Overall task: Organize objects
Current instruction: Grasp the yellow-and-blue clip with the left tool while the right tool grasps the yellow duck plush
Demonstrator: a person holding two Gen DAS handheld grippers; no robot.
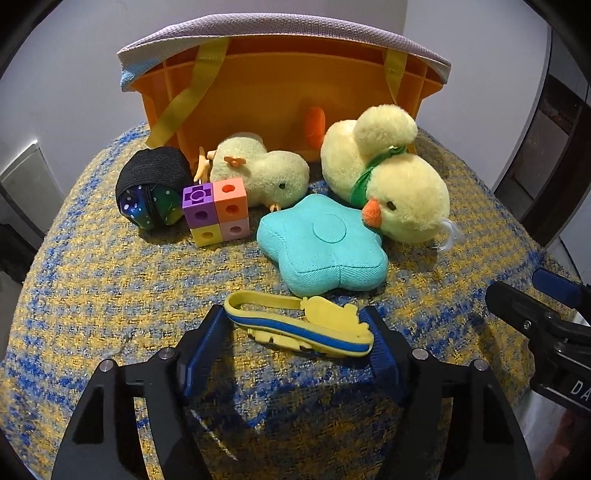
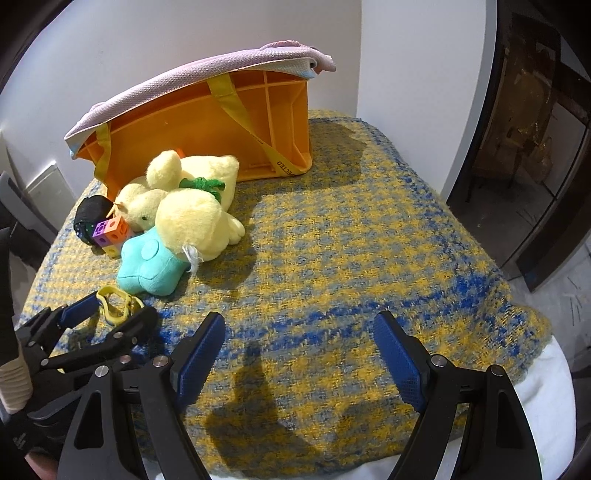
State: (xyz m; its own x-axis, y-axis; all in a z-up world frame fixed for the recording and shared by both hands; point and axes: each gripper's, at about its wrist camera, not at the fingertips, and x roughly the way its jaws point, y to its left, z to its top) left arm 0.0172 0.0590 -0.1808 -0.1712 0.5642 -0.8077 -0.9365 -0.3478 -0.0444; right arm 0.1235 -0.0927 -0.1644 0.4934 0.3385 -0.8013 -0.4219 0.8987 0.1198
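Blanket point(image 1: 110, 295): a woven yellow, blue and grey cover is spread over the surface on which everything lies; whether a tabletop or a cushion is beneath cannot be told.
Orange crate point(image 1: 266, 92): it is tipped on its side at the back, with yellow straps hanging and a lilac cloth point(image 1: 280, 31) draped over the top edge.
Large plush duck point(image 1: 399, 184): it is laid on its side just in front of the crate, with its beak touching the teal star cushion point(image 1: 325, 247); it is judged soft and light.
Small plush chick point(image 1: 266, 173): it is lying left of the duck, against the block cube point(image 1: 218, 210).
Dark ball point(image 1: 151, 184): it is resting at the far left, beside the cube.
Yellow-and-blue rubber strap toy point(image 1: 306, 328): it is lying nearest the front, well apart from the crate, between the pads of the left hand-held gripper point(image 1: 299, 332). It is judged light, flexible and slightly grippy; a hold across the thick blue-striped middle is judged safest, since the thin loop end would bend and slip.
Left hand-held gripper state: the pads are seen against both ends of the toy, so it is taken as clamped on it.
Right hand-held gripper point(image 2: 299, 350): it is held spread apart over bare blanket, with nothing between the pads.
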